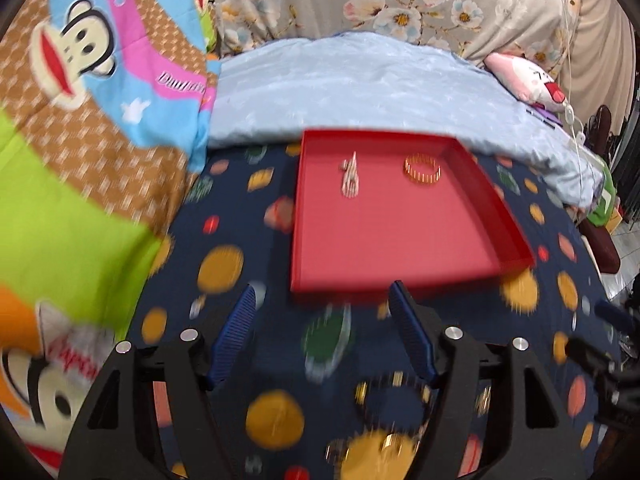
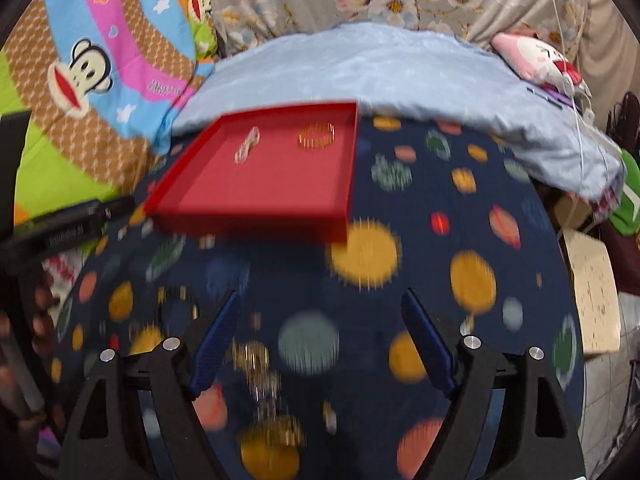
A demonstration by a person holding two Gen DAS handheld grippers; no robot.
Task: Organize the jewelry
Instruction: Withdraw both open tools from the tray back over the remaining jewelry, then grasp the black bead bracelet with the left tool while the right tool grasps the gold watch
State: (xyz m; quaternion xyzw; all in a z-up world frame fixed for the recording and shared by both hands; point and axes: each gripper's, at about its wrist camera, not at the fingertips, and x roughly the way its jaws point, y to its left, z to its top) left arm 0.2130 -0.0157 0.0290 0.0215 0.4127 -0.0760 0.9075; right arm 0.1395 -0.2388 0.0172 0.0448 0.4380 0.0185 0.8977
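I am looking along both grippers at a bed covered by a dark navy sheet (image 1: pixel 224 216) printed with orange, green and coral discs. In the left wrist view, a shallow red tray (image 1: pixel 496 216) sits just above centre of the frame; in the right wrist view the same red tray (image 2: pixel 256 224) lies left of centre. It looks like stiff card with low upright walls and a flat, matte floor.

Two pieces already lie inside it, well apart, toward the far wall. One is a small gold bangle (image 1: pixel 421 169), a ribbed hoop lying flat. The other is a pale, silvery elongated piece (image 1: pixel 349 176), too blurred to name.

My left gripper (image 1: pixel 324 304) has its jaws spread wide and holds nothing; its fingers (image 1: pixel 236 328) are blue, ribbed pads on black arms. My right gripper (image 2: pixel 320 312) is likewise wide apart and empty.

Low in the right wrist view, between the fingers, a glittering gold chain-like piece (image 2: pixel 260 368) lies loose on the sheet, smeared by motion. I judge this the next thing to collect.

To do that well, I would slow down until the picture sharpens, centre the pads over the bunched part, press lightly into the soft bedding, and close fully, since fine links slip easily.
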